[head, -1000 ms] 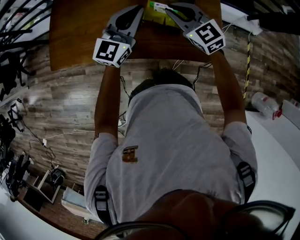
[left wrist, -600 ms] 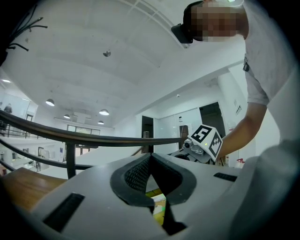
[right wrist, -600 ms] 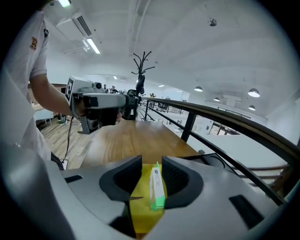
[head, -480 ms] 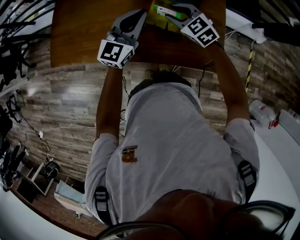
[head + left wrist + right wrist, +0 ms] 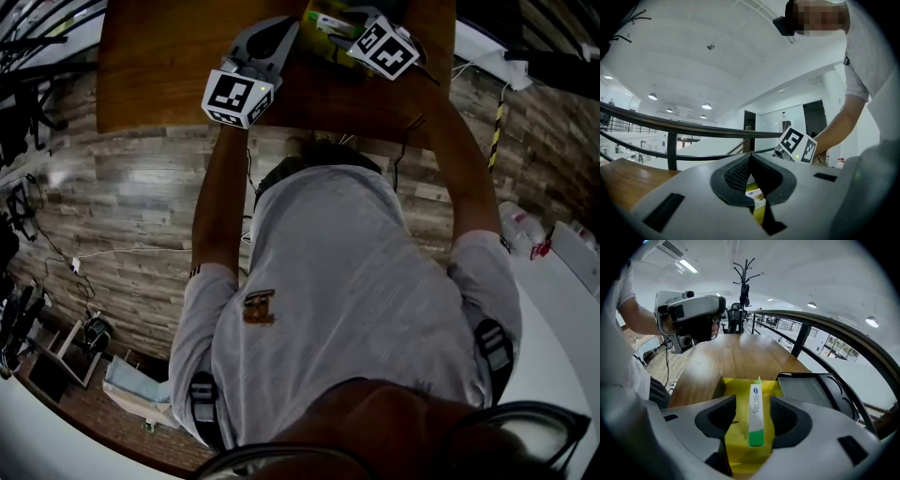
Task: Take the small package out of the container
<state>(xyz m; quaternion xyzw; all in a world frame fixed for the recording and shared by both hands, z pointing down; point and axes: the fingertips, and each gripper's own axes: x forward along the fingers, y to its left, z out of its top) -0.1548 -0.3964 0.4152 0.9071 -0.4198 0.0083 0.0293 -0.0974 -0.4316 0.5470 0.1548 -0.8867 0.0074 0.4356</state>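
Observation:
A long, narrow white package with a green end (image 5: 756, 413) stands on edge in the yellow container (image 5: 736, 385) on the wooden table (image 5: 169, 66). My right gripper (image 5: 753, 414) straddles it. Its jaws are opening, with a gap showing on each side of the package. In the head view the right gripper (image 5: 349, 23) is over the container (image 5: 314, 14) at the table's far edge. My left gripper (image 5: 750, 157) has its fingertips together, with yellow container and a bit of white box (image 5: 754, 193) showing under them. It sits at the container's left side (image 5: 274, 33); a pinch on the wall is not visible.
A black tray (image 5: 811, 390) lies right of the container on the table. A dark railing (image 5: 825, 333) runs past the table's far side. The person's body fills the lower head view above wood-plank floor (image 5: 141, 216). Bare tabletop stretches left of the grippers.
The right gripper has shifted left and farther in over the container, its marker cube now nearer the left gripper. The left gripper has barely moved.

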